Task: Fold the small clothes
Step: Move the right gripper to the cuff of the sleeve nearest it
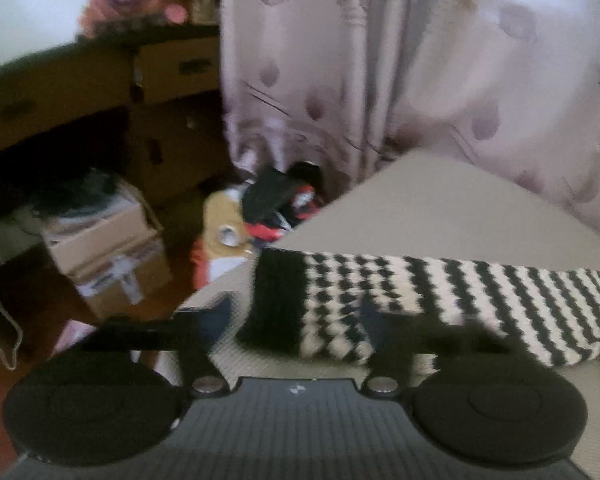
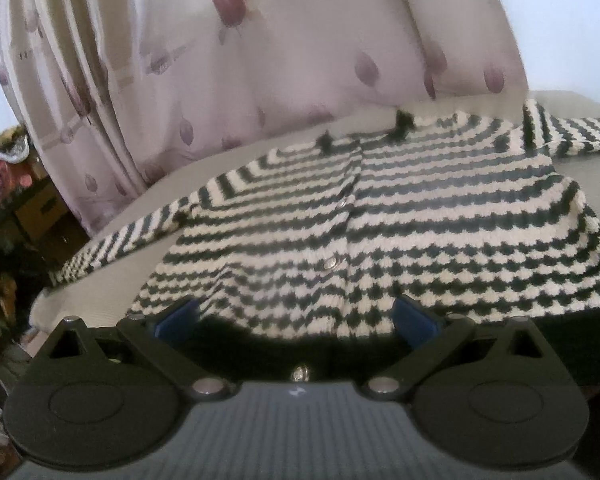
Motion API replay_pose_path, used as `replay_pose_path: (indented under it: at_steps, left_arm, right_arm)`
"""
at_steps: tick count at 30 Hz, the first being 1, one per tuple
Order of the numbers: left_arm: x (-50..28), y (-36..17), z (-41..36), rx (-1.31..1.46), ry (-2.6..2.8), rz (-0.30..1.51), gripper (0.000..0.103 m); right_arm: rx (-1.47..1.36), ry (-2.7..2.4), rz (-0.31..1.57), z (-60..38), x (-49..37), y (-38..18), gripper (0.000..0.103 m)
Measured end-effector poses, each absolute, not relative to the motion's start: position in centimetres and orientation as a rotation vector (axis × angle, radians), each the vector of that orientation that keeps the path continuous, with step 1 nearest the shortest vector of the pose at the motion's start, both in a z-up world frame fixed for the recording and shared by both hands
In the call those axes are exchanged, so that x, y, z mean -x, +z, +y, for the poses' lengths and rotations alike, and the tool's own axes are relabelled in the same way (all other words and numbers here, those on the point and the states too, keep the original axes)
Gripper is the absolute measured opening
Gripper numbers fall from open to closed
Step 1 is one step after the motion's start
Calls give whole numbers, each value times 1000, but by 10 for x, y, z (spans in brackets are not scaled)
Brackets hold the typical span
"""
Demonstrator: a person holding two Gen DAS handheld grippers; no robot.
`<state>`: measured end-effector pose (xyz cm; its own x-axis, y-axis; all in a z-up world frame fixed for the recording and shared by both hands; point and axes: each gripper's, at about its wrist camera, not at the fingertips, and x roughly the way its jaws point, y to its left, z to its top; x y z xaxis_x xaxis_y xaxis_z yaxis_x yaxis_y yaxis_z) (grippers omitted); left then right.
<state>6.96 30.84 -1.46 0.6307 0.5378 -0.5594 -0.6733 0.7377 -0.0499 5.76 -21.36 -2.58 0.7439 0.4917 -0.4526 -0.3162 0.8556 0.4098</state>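
Both claws spread wide: left claw over sleeve cuff; right claw shows whole cardigan, buttons.

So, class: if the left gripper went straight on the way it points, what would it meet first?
Most likely the sleeve of the striped cardigan: its black cuff end lies right between the left gripper's open fingers. Blur makes depth uncertain.

Quick count: one black-and-white striped cardigan, with two sleeves, one out left of the cardigan's body and one off to the right. Three shiny buttons visible down its front. Two cardboard boxes on the floor. One patterned curtain behind the cardigan.
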Motion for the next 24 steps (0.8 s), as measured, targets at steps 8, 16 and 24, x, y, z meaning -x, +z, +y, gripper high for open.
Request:
replay_pose_path:
  at_steps: [8, 16, 24]
  left_arm:
    - [-57, 40, 221, 139, 545, 325, 101]
    - [-127, 10, 109, 187, 166, 421, 102]
    - [-185, -39, 30, 103, 47, 478, 102]
  right_arm:
    - [-350, 316, 417, -286, -54, 3, 103]
    - [-439, 62, 382, -417, -117, -8, 103]
    - [-158, -188, 489, -489, -208, -40, 100]
